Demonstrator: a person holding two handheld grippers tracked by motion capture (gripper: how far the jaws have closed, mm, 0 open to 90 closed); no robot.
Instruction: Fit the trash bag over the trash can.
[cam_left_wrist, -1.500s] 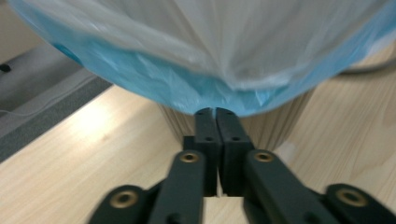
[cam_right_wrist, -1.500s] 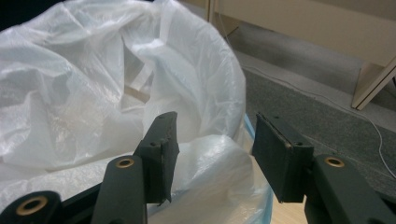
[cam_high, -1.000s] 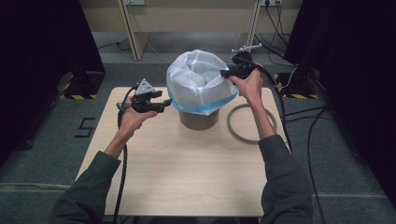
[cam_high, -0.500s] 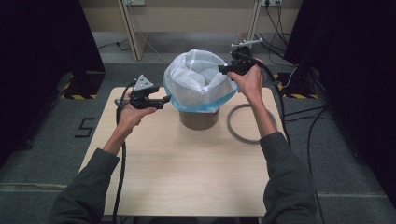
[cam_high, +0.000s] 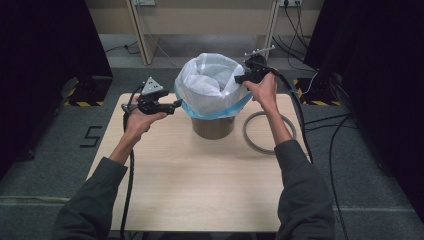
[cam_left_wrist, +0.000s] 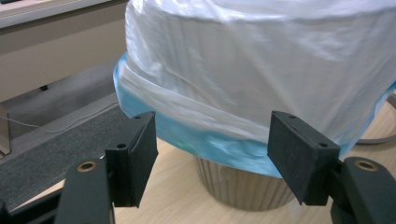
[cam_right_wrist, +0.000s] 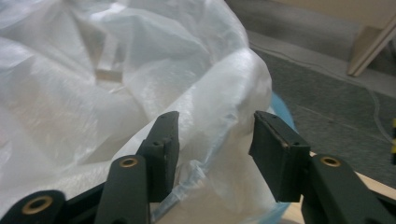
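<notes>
A round brown bin (cam_high: 212, 127) stands mid-table, lined with a white plastic bag (cam_high: 207, 85) over a blue one (cam_high: 220, 112). My left gripper (cam_high: 172, 105) is level just left of the bag. Its jaws have just been opening. In the left gripper view it (cam_left_wrist: 212, 154) is open, with the bag (cam_left_wrist: 261, 70) and bin (cam_left_wrist: 243, 189) ahead and nothing between the pads. My right gripper (cam_high: 240, 79) is at the bag's right rim. Its jaws (cam_right_wrist: 215, 135) have just been closing. They straddle a fold of the white bag (cam_right_wrist: 93, 93) but stand apart from it.
A grey ring (cam_high: 246, 131) lies flat on the wooden table (cam_high: 200, 185) to the right of the bin. Cables trail from both grippers off the table's edges. Dark curtains and a shelf frame stand beyond the far edge.
The bag's top was a closed dome and now shows an open mouth. Its left side has drawn back from the left gripper's tips. Both hands have barely shifted.
</notes>
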